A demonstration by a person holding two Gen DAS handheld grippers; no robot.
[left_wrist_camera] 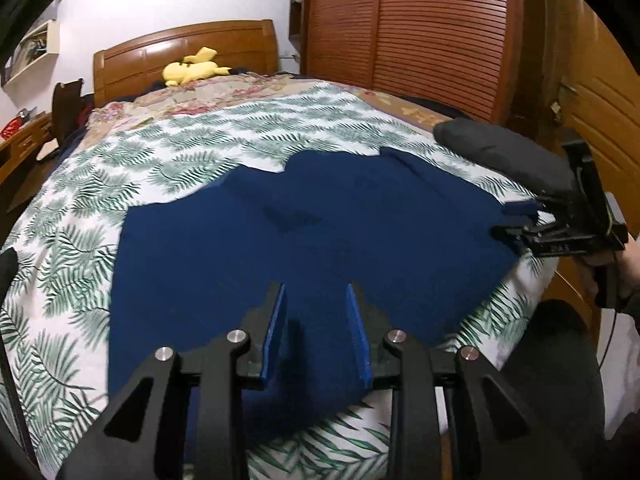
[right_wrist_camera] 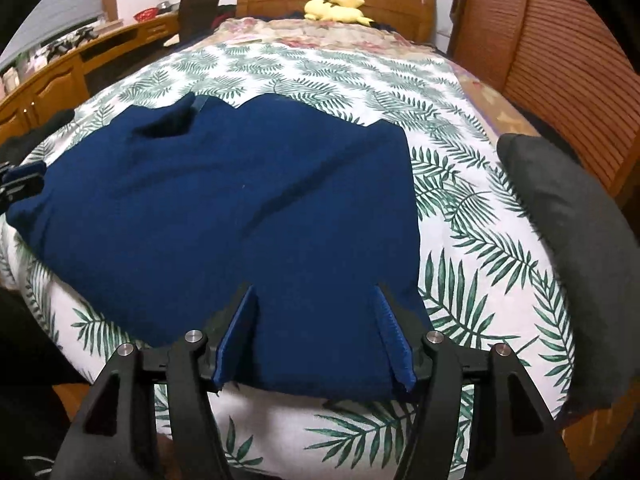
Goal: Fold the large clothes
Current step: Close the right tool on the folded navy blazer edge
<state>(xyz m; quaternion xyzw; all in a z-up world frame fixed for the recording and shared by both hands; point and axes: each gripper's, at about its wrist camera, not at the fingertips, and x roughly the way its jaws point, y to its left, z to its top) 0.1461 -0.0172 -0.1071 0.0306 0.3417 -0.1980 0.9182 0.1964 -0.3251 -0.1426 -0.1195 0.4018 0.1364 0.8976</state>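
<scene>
A large navy blue garment [left_wrist_camera: 304, 240] lies spread flat on the leaf-print bedspread [left_wrist_camera: 200, 148]. It also shows in the right wrist view [right_wrist_camera: 240, 200]. My left gripper [left_wrist_camera: 316, 292] is open, its blue-padded fingers held low over the garment's near edge. My right gripper [right_wrist_camera: 316, 292] is open over the garment's near right corner. The right gripper also shows in the left wrist view [left_wrist_camera: 516, 220], at the garment's right edge. The left gripper shows at the far left of the right wrist view [right_wrist_camera: 20, 184], by the garment's left edge.
A dark grey folded cloth [right_wrist_camera: 572, 248] lies on the bed's right side; it also shows in the left wrist view [left_wrist_camera: 504, 152]. A yellow plush toy [left_wrist_camera: 192, 68] sits by the wooden headboard [left_wrist_camera: 180, 52]. A louvred wardrobe [left_wrist_camera: 420, 32] stands right; a wooden desk [right_wrist_camera: 60, 68] stands left.
</scene>
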